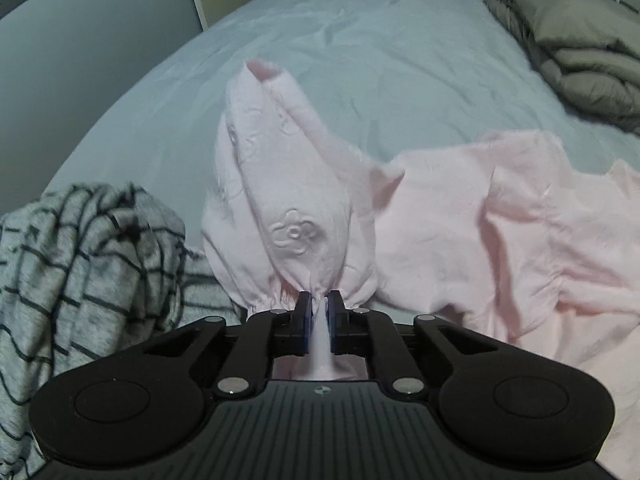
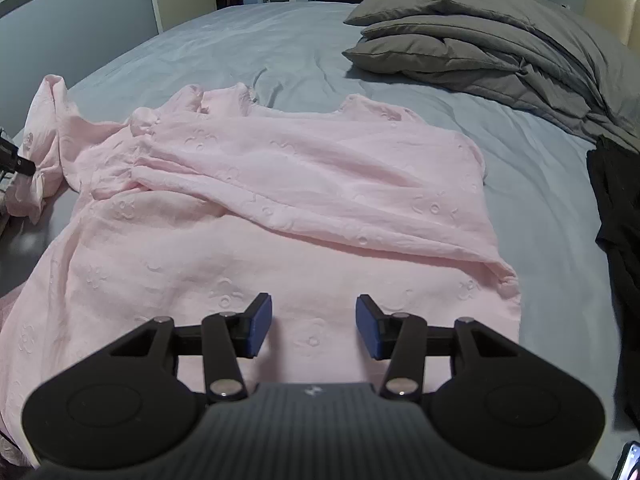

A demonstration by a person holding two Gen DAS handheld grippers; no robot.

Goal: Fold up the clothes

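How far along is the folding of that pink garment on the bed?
Early on. Done: the pink garment lies spread on the bed, one side already turned over itself. In hand: the left gripper is shut on the gathered sleeve cuff; the right gripper hovers open over the hem. Left: folding in the sleeve and the body, then the checked garment and dark clothing.

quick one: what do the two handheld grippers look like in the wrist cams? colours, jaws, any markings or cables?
Both look identical. The left gripper and the right gripper have matte black bodies with a ribbed top plate carrying a small pale logo, two round black lobes at the sides, and black linkage arms pinned with silver rivets. The jaws carry blue pads. No cables show, and no hand or sleeve is in view.
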